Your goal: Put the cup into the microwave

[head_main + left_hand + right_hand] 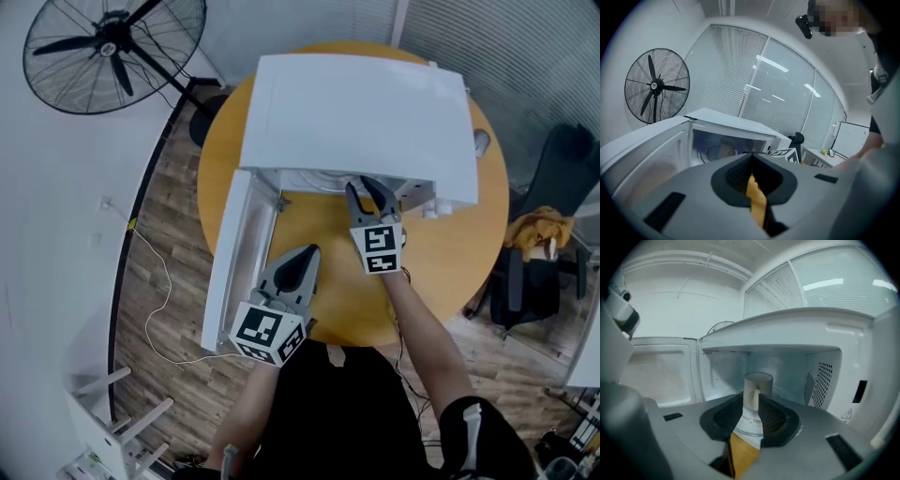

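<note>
1. Head view: white microwave [356,112] on round yellow surface [441,272], door [234,253] open at frame left. Right gripper [368,187] at cavity mouth, mid-frame. Left gripper [312,251] lower left of it.
2. Left gripper view: jaws pressed together, nothing btwn. Cup [725,146] dimly visible inside microwave.
3. Right gripper view: jaws spread, pads not on cup [758,385]. Cup upright inside cavity, frame centre.

We look down on a white microwave [356,112] on a round wooden table [441,262], its door [230,253] swung open leftward. Our right gripper [367,183] sits at the opening, jaws apart. Our left gripper [312,249] hangs beside the door, jaws together.
</note>
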Motion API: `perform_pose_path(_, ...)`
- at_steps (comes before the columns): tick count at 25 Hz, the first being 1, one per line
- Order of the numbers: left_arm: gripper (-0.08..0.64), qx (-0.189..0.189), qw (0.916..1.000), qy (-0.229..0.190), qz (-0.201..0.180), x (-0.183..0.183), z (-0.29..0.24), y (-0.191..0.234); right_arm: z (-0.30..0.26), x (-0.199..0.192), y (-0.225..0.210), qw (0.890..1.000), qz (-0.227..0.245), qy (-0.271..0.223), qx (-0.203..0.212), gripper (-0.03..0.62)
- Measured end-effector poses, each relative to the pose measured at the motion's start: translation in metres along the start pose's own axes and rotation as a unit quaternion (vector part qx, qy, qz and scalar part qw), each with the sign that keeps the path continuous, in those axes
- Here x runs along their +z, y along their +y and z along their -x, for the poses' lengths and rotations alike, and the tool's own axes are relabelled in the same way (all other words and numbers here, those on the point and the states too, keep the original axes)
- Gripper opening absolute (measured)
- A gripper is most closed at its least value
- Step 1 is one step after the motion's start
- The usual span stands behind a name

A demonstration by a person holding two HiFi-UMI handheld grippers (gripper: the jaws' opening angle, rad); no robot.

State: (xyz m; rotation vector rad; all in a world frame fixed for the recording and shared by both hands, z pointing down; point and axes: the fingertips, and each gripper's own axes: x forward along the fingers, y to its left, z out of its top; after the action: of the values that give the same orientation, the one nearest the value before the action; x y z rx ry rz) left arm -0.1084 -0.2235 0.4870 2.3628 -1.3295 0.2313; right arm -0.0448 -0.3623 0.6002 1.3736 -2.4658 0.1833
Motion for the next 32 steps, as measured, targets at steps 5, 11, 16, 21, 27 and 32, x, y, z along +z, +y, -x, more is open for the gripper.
perform_pose_path(5,-0.005,0.019,0.9998,-0.007,0.0,-0.009,0.018,-0.016,0.028,0.008,0.009,1.0,0.007,-0.012,0.018,0.103)
perform_pose_path(11,-0.005,0.043,0.9988,-0.023,0.001,-0.015,0.04,-0.038,0.065,0.015,0.023,0.999,0.015,-0.024,0.044,0.079)
perform_pose_path(16,-0.005,0.054,0.9982,-0.026,-0.001,-0.018,0.056,-0.053,0.094,0.022,0.038,0.997,0.014,-0.032,0.065,0.06)
perform_pose_path(21,-0.005,0.057,0.998,-0.029,-0.002,-0.021,0.063,-0.059,0.118,0.027,0.053,0.995,0.011,-0.036,0.091,0.048)
perform_pose_path(27,-0.005,0.05,0.9982,-0.031,-0.005,-0.02,0.069,-0.06,0.142,0.033,0.063,0.995,0.001,-0.042,0.093,0.03)
perform_pose_path(32,-0.005,0.037,0.9987,-0.033,-0.009,-0.02,0.082,-0.06,0.163,0.044,0.077,0.995,-0.002,-0.05,0.086,0.011)
